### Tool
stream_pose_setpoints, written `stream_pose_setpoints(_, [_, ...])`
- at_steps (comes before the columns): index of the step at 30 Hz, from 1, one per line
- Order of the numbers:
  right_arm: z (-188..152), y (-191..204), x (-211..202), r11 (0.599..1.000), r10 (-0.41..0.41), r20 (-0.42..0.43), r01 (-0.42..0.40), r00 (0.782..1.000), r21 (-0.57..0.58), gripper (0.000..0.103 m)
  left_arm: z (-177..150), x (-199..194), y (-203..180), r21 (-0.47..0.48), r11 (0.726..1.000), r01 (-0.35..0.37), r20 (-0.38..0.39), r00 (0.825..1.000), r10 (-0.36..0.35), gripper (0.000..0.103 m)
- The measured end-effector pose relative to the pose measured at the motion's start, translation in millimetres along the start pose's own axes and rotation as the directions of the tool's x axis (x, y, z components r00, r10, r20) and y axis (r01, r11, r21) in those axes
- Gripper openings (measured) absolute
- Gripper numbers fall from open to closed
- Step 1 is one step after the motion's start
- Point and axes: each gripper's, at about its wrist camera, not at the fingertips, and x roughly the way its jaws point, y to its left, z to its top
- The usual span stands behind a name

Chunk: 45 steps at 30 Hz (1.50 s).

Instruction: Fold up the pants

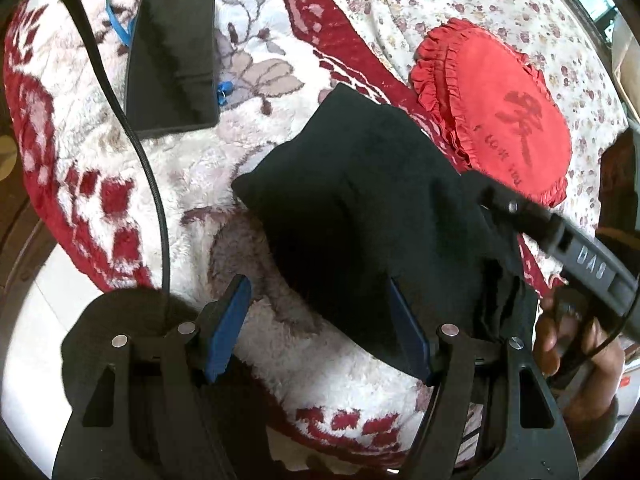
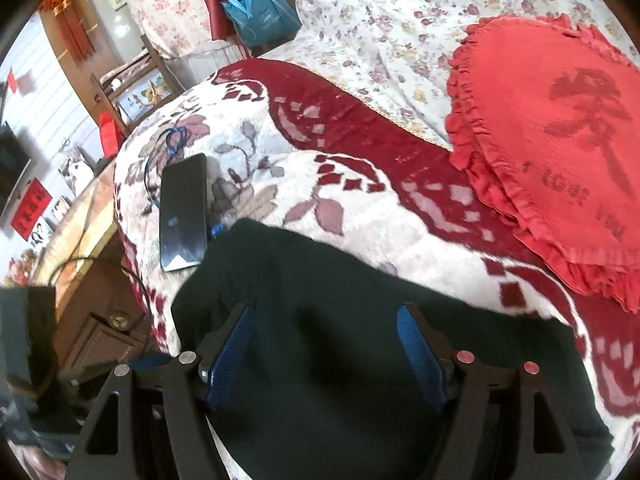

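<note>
"I LOVE YOU" reads on the frilled red heart cushion (image 2: 560,140). Dark, soft folded pants (image 1: 360,208) lie on the plush floral blanket (image 1: 192,168); left tool (image 1: 320,328) and right tool (image 2: 332,356) both released, gaping above them.

Black pants (image 1: 360,208) lie bunched at centre frame on fluffy red-and-white blanket (image 1: 192,168). Left gripper (image 1: 320,324) at bottom, blue pads spread wide, right pad against pants edge, nothing clamped. Right gripper (image 1: 560,240) enters from right edge, held by hand (image 1: 576,360). Black phone (image 1: 172,60) upper left. Red frilled heart cushion (image 1: 500,116) upper right.
</note>
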Motion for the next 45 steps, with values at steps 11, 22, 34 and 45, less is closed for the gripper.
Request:
stream_pose_setpoints(11, [39,11,70,0.996,0.076,-0.090,-0.080,0.993,-0.040,0.080,10,19,5,-0.047,0.998,0.052,-0.010,0.999,-0.053,0.072])
stream_pose_setpoints(22, [38,-6,54,0.966,0.248,-0.010,-0.246,0.969,0.085,0.032,14,-10,-13,0.051,0.983,0.176,0.107,0.978,-0.181,0.021])
stream_pose_setpoints(34, [-49,-128,-127,0.912,-0.007,0.258,-0.100,0.966,0.397,0.085,-57,-26,-164,0.559,0.747,0.361,-0.059,0.916,-0.398,0.019])
stream_pose_setpoints(45, [-142,-174,-152,0.741,0.085,0.289,-0.255,0.953,0.622,0.090,-70,-35,-183,0.627,0.642,0.442,-0.191,0.886,-0.423,0.056])
